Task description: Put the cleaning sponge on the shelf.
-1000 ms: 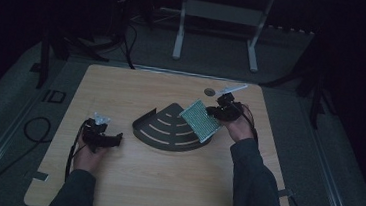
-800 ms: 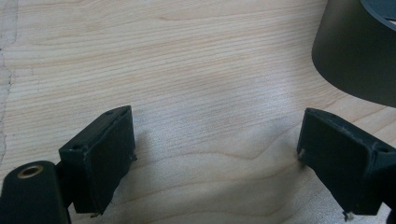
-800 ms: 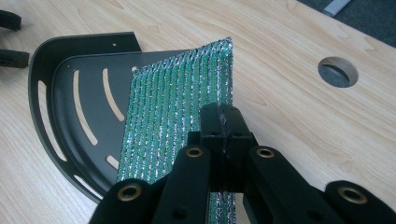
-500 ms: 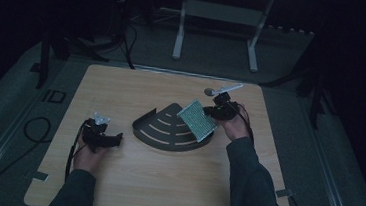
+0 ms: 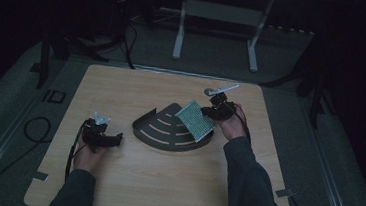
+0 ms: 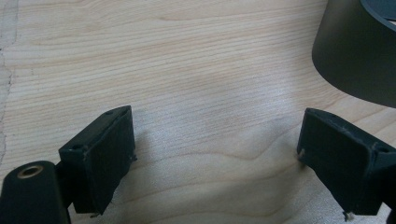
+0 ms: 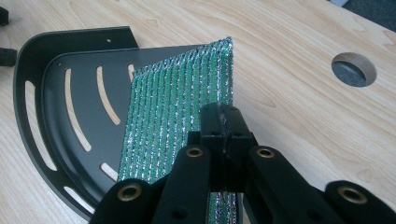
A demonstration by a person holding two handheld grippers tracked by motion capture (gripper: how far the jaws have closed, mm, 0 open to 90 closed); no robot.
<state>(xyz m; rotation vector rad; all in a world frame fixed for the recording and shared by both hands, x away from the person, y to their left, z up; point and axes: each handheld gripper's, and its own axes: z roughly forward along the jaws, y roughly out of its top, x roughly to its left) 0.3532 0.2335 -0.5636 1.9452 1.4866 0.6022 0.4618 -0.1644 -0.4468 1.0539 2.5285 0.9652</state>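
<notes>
Around me a dark room with grey floor, below me the pale wooden tabletop (image 5: pixel 164 181), on it the black slotted corner shelf (image 5: pixel 161 131), over whose right edge my right gripper (image 7: pixel 219 116) pinches a green scouring pad (image 7: pixel 173 121), while my left gripper (image 6: pixel 215 154) rests with jaws spread.

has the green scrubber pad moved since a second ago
Yes. The green scrubber pad, pinched by the right gripper, shifted slightly toward the table's far edge relative to the black corner tray.
</notes>
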